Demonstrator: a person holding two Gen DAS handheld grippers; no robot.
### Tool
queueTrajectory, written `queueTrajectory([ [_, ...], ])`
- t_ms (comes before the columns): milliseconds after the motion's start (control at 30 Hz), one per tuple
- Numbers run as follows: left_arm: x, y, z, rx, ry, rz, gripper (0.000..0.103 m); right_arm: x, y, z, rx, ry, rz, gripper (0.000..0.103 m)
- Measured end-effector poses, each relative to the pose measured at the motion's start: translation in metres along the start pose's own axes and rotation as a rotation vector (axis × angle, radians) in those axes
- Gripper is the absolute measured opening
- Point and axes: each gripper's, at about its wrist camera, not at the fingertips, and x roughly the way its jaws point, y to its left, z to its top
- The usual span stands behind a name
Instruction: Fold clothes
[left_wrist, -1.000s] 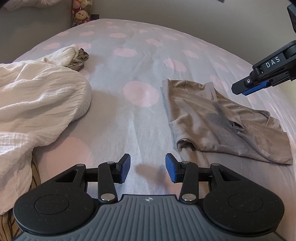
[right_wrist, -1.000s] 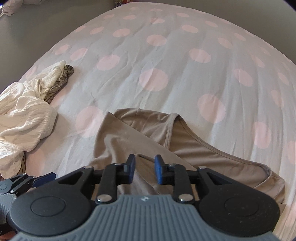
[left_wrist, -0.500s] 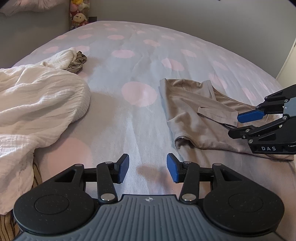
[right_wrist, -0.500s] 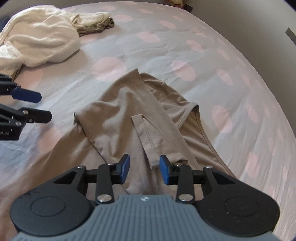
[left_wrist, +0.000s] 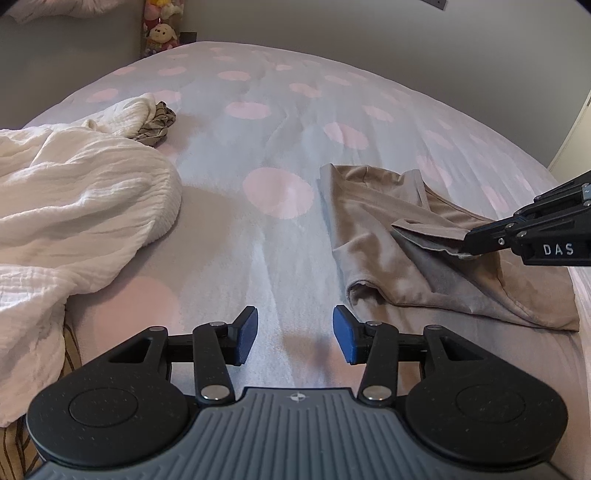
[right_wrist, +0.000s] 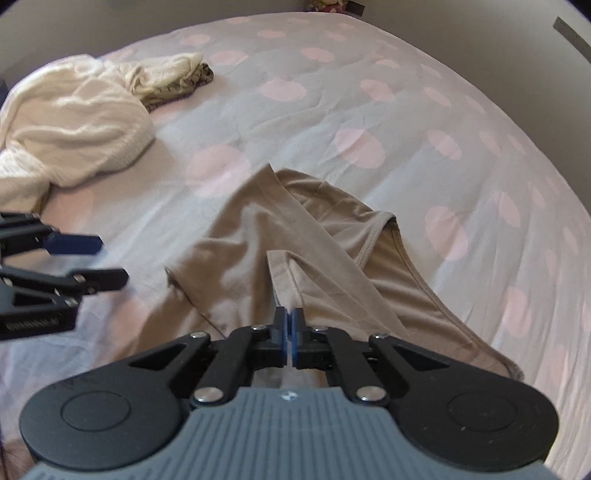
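Observation:
A tan tank top (left_wrist: 376, 236) lies partly folded on the polka-dot bed sheet (left_wrist: 266, 122); it also shows in the right wrist view (right_wrist: 258, 236). My right gripper (right_wrist: 289, 318) is shut on a strap of the tank top (right_wrist: 282, 273) and lifts it slightly; it shows from the side in the left wrist view (left_wrist: 471, 246). My left gripper (left_wrist: 293, 334) is open and empty, low over the sheet to the left of the top's near corner. It shows at the left edge of the right wrist view (right_wrist: 105, 258).
A crumpled white garment (left_wrist: 74, 206) lies at the left, also in the right wrist view (right_wrist: 74, 122). A small olive patterned cloth (left_wrist: 157, 123) sits behind it. Stuffed toys (left_wrist: 160, 29) stand by the far wall. The bed edge runs on the right.
My right gripper has come down over the tank top and shut on its strap. My left gripper has stayed open and nearly still.

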Motion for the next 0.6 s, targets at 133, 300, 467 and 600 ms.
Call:
queueTrajectory([
  [133, -0.003, 0.001, 0.001, -0.003, -0.005, 0.000, 0.043, 0.000, 0.005, 0.008, 0.158, 0.029, 0.096, 0.002],
  [300, -0.004, 0.004, 0.002, -0.011, -0.010, -0.004, 0.043, 0.013, 0.010, 0.009, 0.260, 0.054, 0.151, 0.002],
  [467, -0.001, 0.005, 0.002, -0.015, -0.006, -0.012, 0.043, 0.027, 0.007, 0.004, 0.318, 0.100, 0.223, 0.018],
  [600, 0.000, 0.005, 0.002, -0.024, -0.005, -0.012, 0.043, 0.017, -0.001, 0.007, 0.275, 0.056, 0.183, 0.024],
])
